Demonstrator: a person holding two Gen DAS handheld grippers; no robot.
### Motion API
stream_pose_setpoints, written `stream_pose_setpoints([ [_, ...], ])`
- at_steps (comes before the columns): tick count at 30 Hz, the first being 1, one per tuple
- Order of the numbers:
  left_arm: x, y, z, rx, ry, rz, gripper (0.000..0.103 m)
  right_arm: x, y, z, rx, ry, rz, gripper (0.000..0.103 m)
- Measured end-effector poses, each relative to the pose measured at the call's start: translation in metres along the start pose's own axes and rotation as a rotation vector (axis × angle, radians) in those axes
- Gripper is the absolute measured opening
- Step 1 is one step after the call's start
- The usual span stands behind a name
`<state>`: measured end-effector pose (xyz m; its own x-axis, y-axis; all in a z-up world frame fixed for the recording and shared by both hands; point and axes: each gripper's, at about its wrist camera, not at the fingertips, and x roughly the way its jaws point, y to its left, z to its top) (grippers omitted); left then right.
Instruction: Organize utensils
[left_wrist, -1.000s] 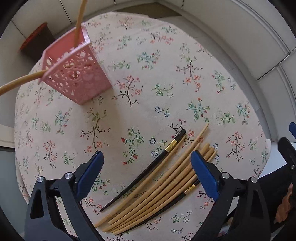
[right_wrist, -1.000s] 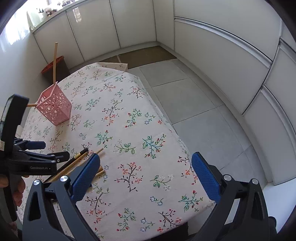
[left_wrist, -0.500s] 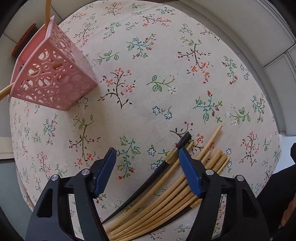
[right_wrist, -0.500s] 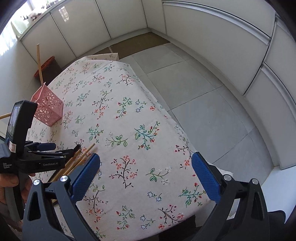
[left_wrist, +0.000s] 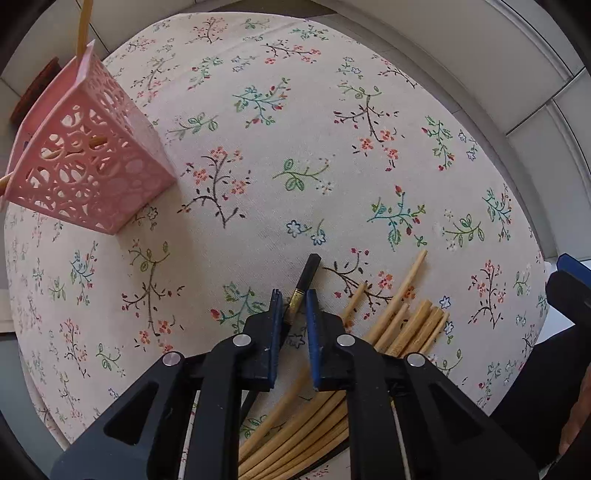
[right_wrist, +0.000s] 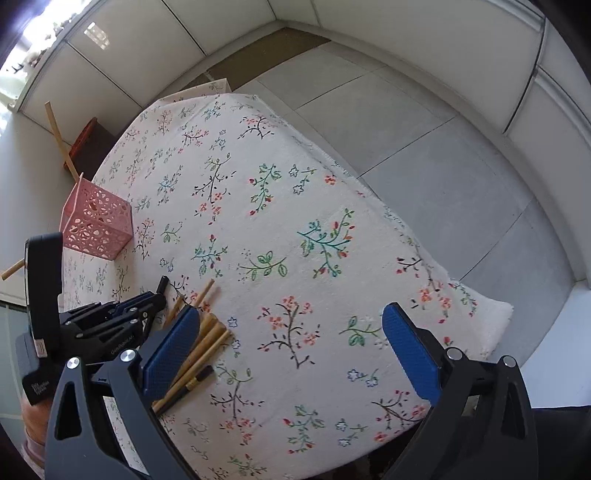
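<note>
While left gripper (left_wrist: 294, 300) pinches black chopstick (left_wrist: 305, 280), tip poking past.

Little can be read. In the right wrist view, the black body of the left tongs (right_wrist: 157, 295) carries a line of small pale lettering along its side, which seems to read "GenRobot.ai", though the print is tiny and slanted. Lower down, on the dark block at the foot of that same tool, stand two or three short lines of pale print, too small and blurred to make out. The left wrist view shows no lettering, numbers or signs on anything.
</note>
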<state>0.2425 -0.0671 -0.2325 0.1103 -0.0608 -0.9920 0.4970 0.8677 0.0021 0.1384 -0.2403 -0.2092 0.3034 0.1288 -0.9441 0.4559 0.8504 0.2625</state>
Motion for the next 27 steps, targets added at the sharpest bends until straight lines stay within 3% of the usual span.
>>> stream_pose_setpoints([
  [2, -0.005, 0.006, -0.005, -0.012, -0.034, 0.026, 0.010, 0.010, 0.011, 0.001, 0.009, 0.030, 0.004, 0.095],
  [8, -0.056, 0.031, -0.029, -0.074, -0.173, 0.016, 0.009, 0.043, 0.038, 0.007, 0.061, 0.141, 0.021, 0.076],
  [15, -0.103, 0.050, -0.058, -0.131, -0.283, 0.018, 0.008, 0.066, 0.074, 0.018, 0.089, 0.173, -0.027, 0.060],
  [20, -0.117, 0.071, -0.073, -0.174, -0.320, 0.002, 0.007, 0.084, 0.101, 0.015, 0.089, 0.199, -0.073, 0.047],
  [21, -0.120, 0.075, -0.075, -0.185, -0.326, 0.005, 0.007, 0.084, 0.104, 0.014, 0.086, 0.180, -0.092, 0.043],
  [22, -0.121, 0.078, -0.077, -0.195, -0.330, 0.007, 0.007, 0.083, 0.108, 0.013, 0.077, 0.157, -0.101, 0.023],
  [23, -0.125, 0.080, -0.080, -0.203, -0.334, 0.005, 0.006, 0.085, 0.111, 0.012, 0.065, 0.155, -0.102, 0.013],
  [27, -0.136, 0.087, -0.086, -0.229, -0.358, -0.003, 0.005, 0.082, 0.106, 0.012, 0.108, 0.126, -0.046, 0.011],
])
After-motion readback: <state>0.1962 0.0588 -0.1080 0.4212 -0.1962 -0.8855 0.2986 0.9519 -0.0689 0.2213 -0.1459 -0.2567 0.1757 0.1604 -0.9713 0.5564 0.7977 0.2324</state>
